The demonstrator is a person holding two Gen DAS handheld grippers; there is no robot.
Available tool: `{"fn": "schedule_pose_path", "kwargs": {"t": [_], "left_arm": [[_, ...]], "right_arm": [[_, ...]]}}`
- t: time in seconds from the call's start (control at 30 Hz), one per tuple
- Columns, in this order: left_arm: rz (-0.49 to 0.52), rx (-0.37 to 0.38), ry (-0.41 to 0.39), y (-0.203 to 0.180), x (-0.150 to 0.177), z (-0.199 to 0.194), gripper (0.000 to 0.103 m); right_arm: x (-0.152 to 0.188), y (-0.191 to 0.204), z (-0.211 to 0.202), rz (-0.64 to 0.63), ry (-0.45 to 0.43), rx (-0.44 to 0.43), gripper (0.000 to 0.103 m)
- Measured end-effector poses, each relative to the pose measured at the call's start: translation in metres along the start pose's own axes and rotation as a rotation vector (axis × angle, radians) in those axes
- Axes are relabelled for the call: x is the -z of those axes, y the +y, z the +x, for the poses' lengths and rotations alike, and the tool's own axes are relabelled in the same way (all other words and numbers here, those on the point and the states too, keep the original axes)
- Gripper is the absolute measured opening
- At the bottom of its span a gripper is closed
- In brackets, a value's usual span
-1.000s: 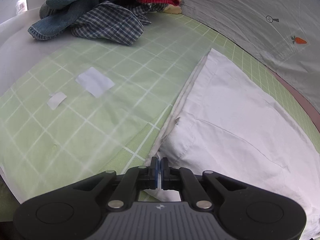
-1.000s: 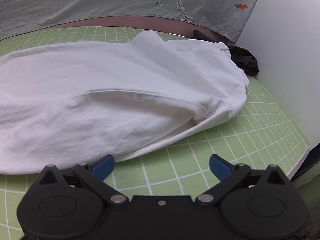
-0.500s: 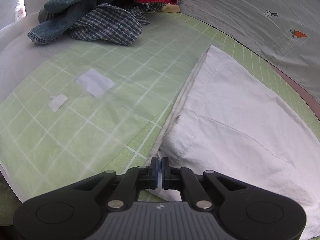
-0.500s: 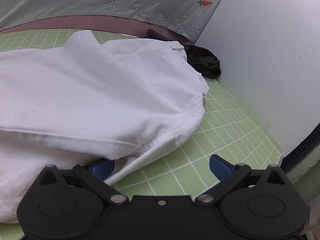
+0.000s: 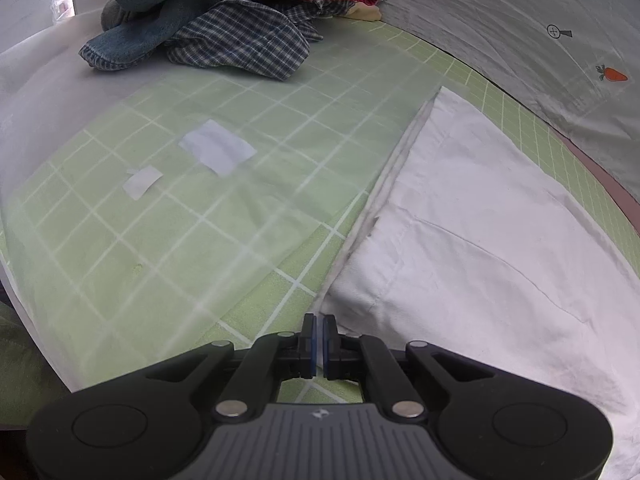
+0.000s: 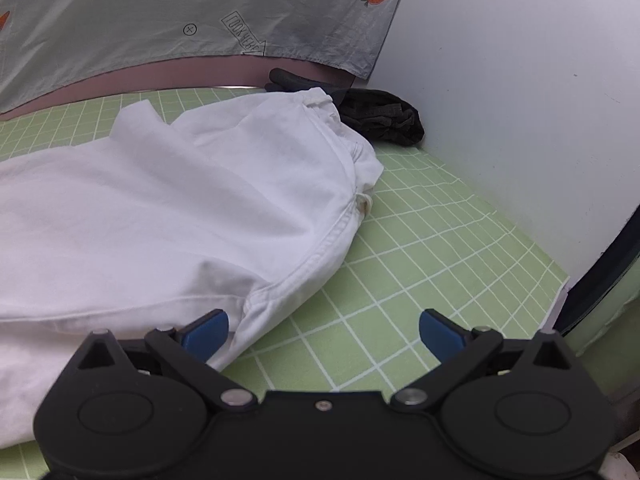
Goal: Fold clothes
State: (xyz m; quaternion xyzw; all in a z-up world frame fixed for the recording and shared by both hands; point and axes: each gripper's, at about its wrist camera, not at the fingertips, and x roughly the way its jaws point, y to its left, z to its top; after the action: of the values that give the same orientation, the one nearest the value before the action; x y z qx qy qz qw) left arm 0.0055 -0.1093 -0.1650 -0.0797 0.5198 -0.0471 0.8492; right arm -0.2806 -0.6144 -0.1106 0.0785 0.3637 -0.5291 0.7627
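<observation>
A white garment (image 5: 472, 248) lies flat on the green grid mat (image 5: 168, 216). It also shows in the right wrist view (image 6: 168, 216), with its waistband end toward the right. My left gripper (image 5: 319, 340) is shut, its tips at the garment's near corner; no cloth shows between them. My right gripper (image 6: 324, 330) is open, its left pad (image 6: 206, 330) touching the garment's lower edge and its right pad over bare mat.
A pile of denim, plaid and red clothes (image 5: 224, 28) sits at the far left. A grey printed cloth (image 6: 192, 12) hangs behind. A dark garment (image 6: 380, 118) lies by the white wall (image 6: 520, 100). The mat's right edge (image 6: 560, 280) is close.
My right gripper has moved right along the garment toward its waistband end. My left gripper stays shut and has shifted slightly.
</observation>
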Motion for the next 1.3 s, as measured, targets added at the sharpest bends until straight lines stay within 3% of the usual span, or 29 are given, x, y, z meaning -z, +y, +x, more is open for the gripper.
{"fn": "schedule_pose_path", "kwargs": {"t": [0.07, 0.27, 0.33, 0.4, 0.6, 0.77, 0.9, 0.97, 1.13, 1.3], "left_arm": [[-0.015, 0.002, -0.002, 0.005, 0.002, -0.003, 0.003], [-0.079, 0.038, -0.021, 0.014, 0.005, -0.015, 0.004], [-0.093, 0.072, -0.036, 0.016, 0.005, -0.019, 0.010], [-0.103, 0.101, -0.047, 0.015, 0.003, -0.022, 0.017], [-0.164, 0.158, -0.048, 0.006, -0.007, -0.011, 0.033], [-0.221, 0.191, -0.031, 0.003, -0.011, 0.000, 0.033], [-0.183, 0.164, -0.008, -0.001, -0.010, 0.005, 0.018], [-0.176, 0.167, -0.004, 0.001, -0.009, 0.003, 0.015], [-0.145, 0.175, 0.005, 0.007, -0.005, -0.003, 0.015], [-0.196, 0.184, 0.004, 0.013, 0.001, 0.003, 0.018]], "right_arm": [[-0.008, 0.002, -0.015, 0.039, -0.039, -0.026, 0.103], [0.001, 0.051, -0.008, -0.031, -0.004, -0.145, 0.103], [0.005, 0.068, -0.005, -0.055, 0.009, -0.185, 0.103], [0.017, 0.076, 0.005, -0.067, 0.074, -0.166, 0.103], [0.027, 0.066, 0.012, 0.024, 0.093, -0.195, 0.103], [0.028, 0.066, 0.013, 0.023, 0.092, -0.198, 0.103], [0.029, 0.067, 0.012, 0.037, 0.089, -0.189, 0.103], [0.030, 0.066, 0.011, 0.044, 0.088, -0.185, 0.103], [0.028, 0.065, 0.012, 0.042, 0.100, -0.190, 0.103], [0.029, 0.062, 0.014, 0.055, 0.103, -0.202, 0.103]]}}
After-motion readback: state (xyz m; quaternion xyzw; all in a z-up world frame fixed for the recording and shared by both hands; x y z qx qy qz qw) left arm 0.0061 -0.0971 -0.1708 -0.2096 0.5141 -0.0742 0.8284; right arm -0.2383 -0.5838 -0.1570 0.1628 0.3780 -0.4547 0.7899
